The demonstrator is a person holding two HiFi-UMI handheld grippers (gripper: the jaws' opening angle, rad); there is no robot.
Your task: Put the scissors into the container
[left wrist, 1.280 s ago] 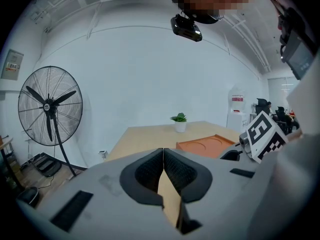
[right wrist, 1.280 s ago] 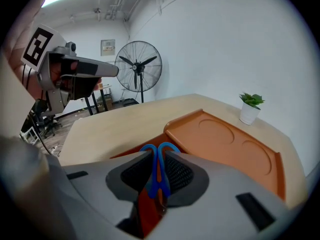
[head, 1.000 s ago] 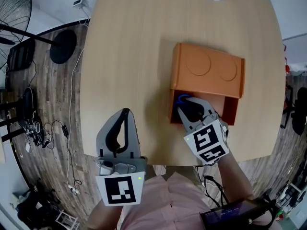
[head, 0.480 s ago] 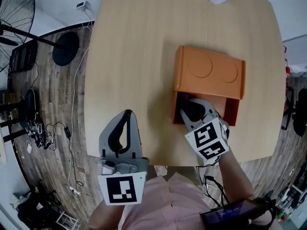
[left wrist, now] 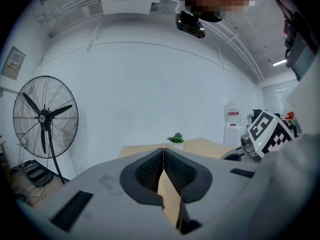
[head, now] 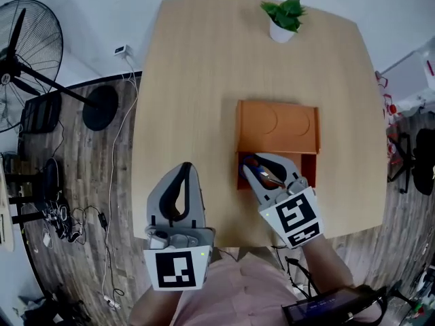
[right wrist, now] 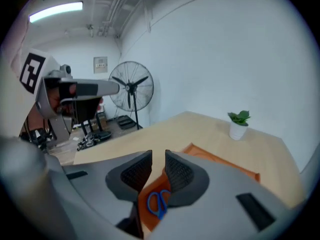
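The blue-handled scissors (right wrist: 159, 202) lie flat on the floor of the orange container (head: 277, 126), seen in the right gripper view below and between the jaws. My right gripper (head: 263, 163) (right wrist: 158, 156) hovers over the container's open near part. Its jaws stand a narrow gap apart with nothing between them. The container's far part is covered by an orange lid (head: 279, 121) with two round marks. My left gripper (head: 184, 170) (left wrist: 163, 151) hangs over the table's near left, pads pressed together and empty.
The round wooden table (head: 197, 80) bears a small potted plant (head: 284, 17) at its far edge. A standing fan (head: 27, 53) and cables are on the floor to the left. The person's pink sleeves and a dark device (head: 326, 308) are at the bottom.
My right gripper has lifted up and back out of the container's open part, and the blue handle no longer sits at its tips. The left gripper has barely moved.
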